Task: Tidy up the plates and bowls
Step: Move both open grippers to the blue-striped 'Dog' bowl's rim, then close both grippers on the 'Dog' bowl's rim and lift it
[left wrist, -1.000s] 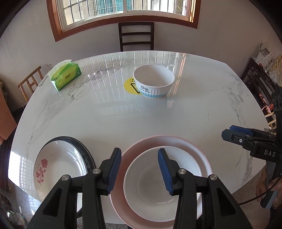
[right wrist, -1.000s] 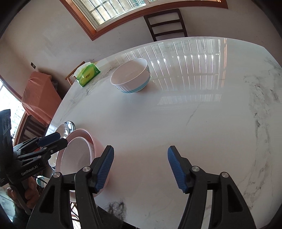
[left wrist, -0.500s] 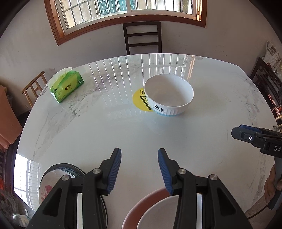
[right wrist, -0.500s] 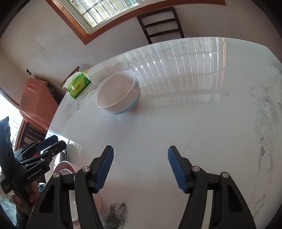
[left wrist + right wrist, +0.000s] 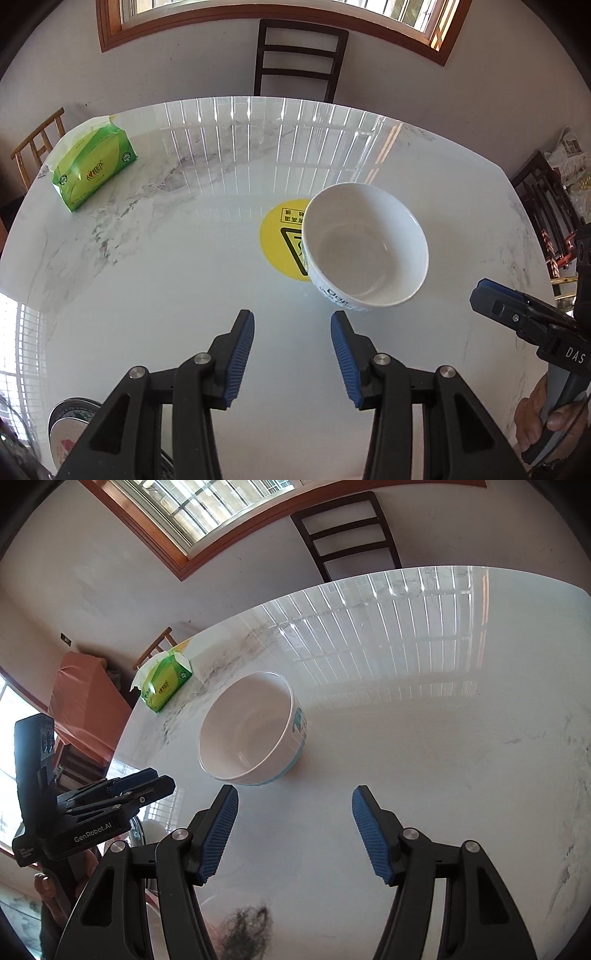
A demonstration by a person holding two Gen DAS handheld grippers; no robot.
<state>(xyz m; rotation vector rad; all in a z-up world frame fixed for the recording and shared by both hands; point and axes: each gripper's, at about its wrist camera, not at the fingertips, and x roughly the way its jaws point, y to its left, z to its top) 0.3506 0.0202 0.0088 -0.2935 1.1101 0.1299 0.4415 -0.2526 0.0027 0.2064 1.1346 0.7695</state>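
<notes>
A white bowl with blue print [image 5: 365, 245] stands on the marble table [image 5: 166, 280], partly over a yellow round sticker [image 5: 282, 243]. My left gripper [image 5: 292, 325] is open and empty, just short of the bowl and left of it. My right gripper [image 5: 294, 801] is open and empty; the bowl [image 5: 251, 727] lies just beyond its left finger. A plate with a red flower and dark rim [image 5: 68, 432] peeks out at the bottom left of the left wrist view. The right gripper also shows at the right edge of the left wrist view [image 5: 491, 299].
A green tissue pack [image 5: 94, 166] lies at the table's far left. A dark chair [image 5: 299, 59] stands behind the table under the window. A wooden chair [image 5: 35, 144] is at the left, dark furniture [image 5: 546, 206] at the right.
Both grippers have moved forward over the table toward the blue-print bowl. The pink plate with the white bowl has dropped out of the left wrist view. Both stay open.
</notes>
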